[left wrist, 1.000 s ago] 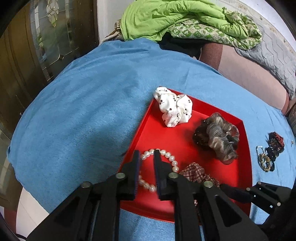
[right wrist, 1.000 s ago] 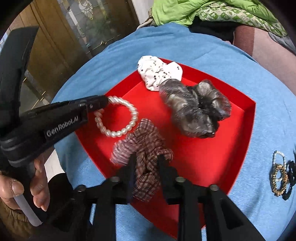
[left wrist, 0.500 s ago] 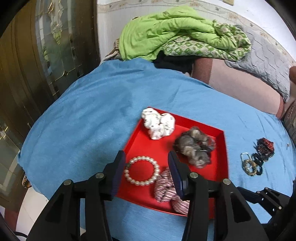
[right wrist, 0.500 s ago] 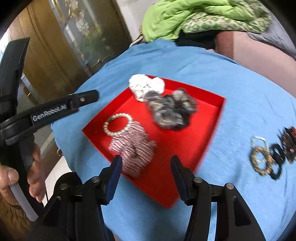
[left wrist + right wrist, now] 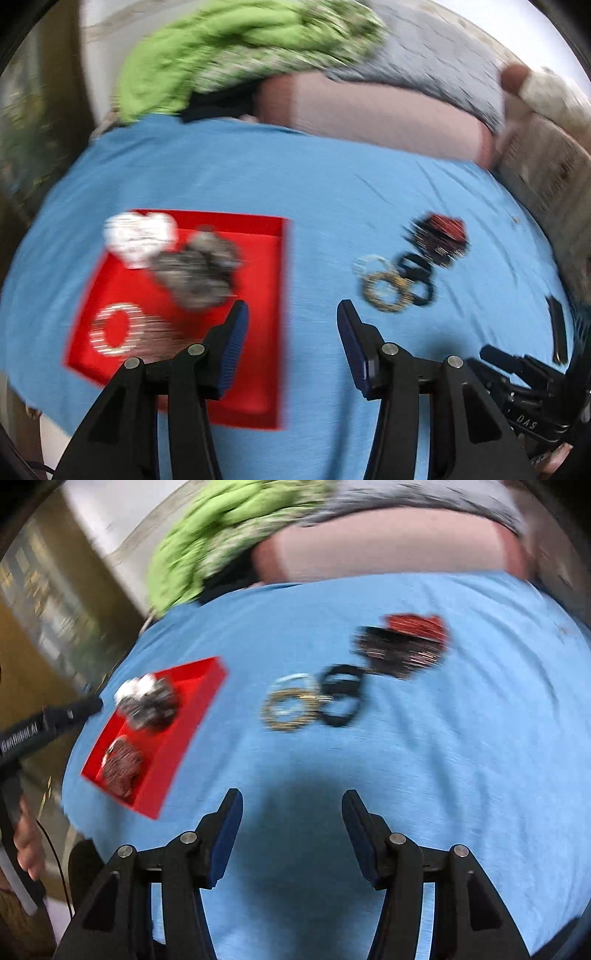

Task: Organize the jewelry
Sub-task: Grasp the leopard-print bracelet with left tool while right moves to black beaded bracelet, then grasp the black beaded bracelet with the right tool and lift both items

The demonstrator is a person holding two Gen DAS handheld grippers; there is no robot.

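Lying loose on the blue cloth (image 5: 424,775), the beaded bracelets (image 5: 291,705) look light and slippery, best pinched across one band; left gripper (image 5: 291,325) and right gripper (image 5: 291,808) both gape empty.

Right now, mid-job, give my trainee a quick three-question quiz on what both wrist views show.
1. True or false: the left gripper is shut on the pearl bracelet.
2. Where does the pile of bangles and hair ties lie? A) in the red tray B) on the blue cloth beside the tray C) between the right gripper fingers
3. Fill in: the white scrunchie lies inside the red ____.

Key: 1 false, both grippers are open and empty; 2 B; 3 tray.
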